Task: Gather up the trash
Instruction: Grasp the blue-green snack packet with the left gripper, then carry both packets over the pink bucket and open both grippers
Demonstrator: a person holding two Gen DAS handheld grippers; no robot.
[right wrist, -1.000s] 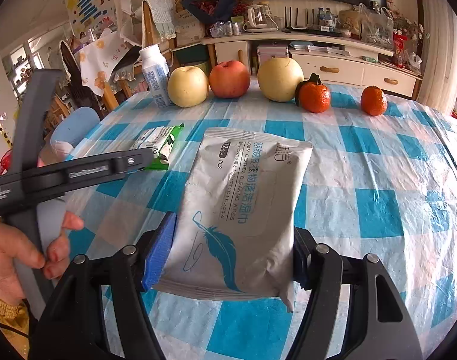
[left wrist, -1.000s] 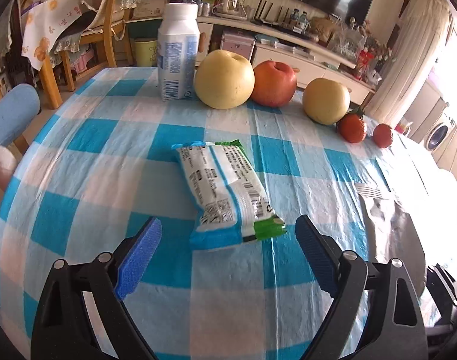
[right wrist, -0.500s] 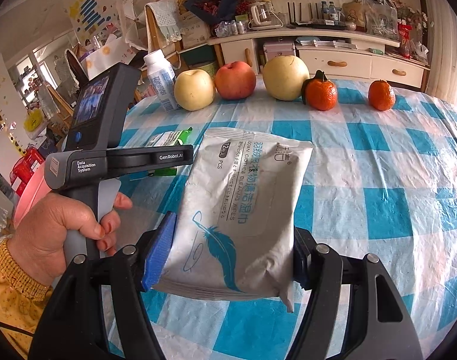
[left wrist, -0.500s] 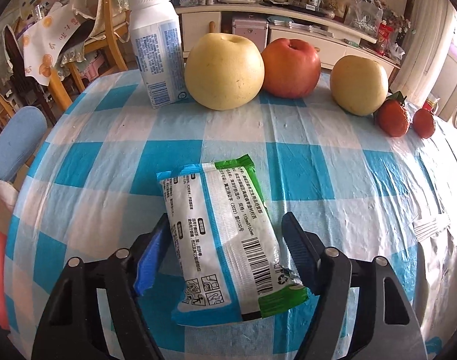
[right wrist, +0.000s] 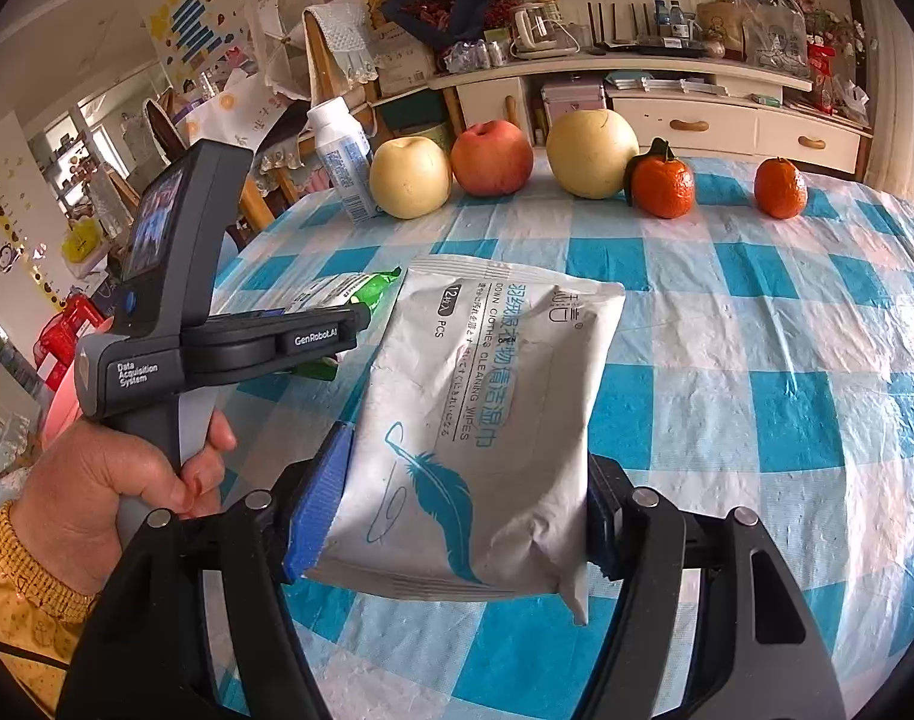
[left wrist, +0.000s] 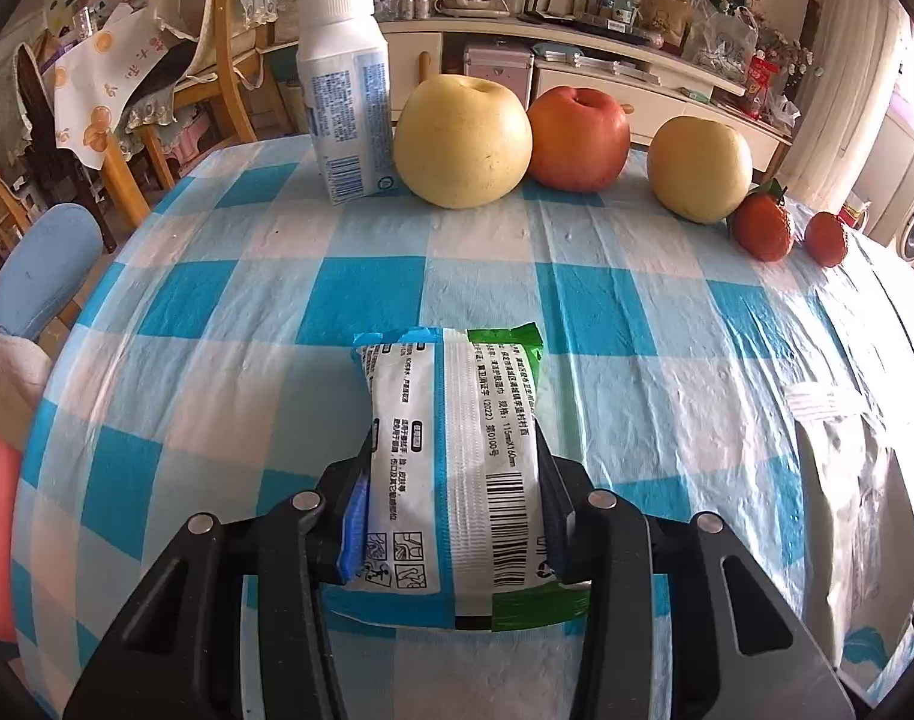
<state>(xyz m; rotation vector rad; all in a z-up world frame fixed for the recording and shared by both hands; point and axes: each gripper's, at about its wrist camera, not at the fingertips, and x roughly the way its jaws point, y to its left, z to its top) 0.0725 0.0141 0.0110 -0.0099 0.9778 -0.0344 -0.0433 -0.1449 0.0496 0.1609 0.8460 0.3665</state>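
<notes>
Since a second ago left gripper has pushed forward over the small white, blue and green sealed snack wrapper and its jaws have just been closing; now both blue pads are pressing the wrapper's long sides, wrapper lying flat on the blue-and-white checked plastic tablecloth. Right gripper is staying put, clamping the near end of the large white wipes pouch with a blue feather print, far end sticking out ahead over the cloth.

Room around the wrapper: open cloth ahead of it up to a row at the far table edge, white plastic bottle with blue label, yellow pear, red apple, second yellow pear, two small oranges, well apart from the wrapper. Left table edge is curving away near a blue chair back.

Left wrist view is showing the wrapper's barcode and only a strip of the wipes pouch at the right rim. Right wrist view is showing what the left cannot: the person's hand around the left gripper's grey handle, a yellow sleeve, and the wrapper's green end poking past that gripper, just beside the pouch's left edge. Whether wrapper and pouch are touching, cannot tell.
</notes>
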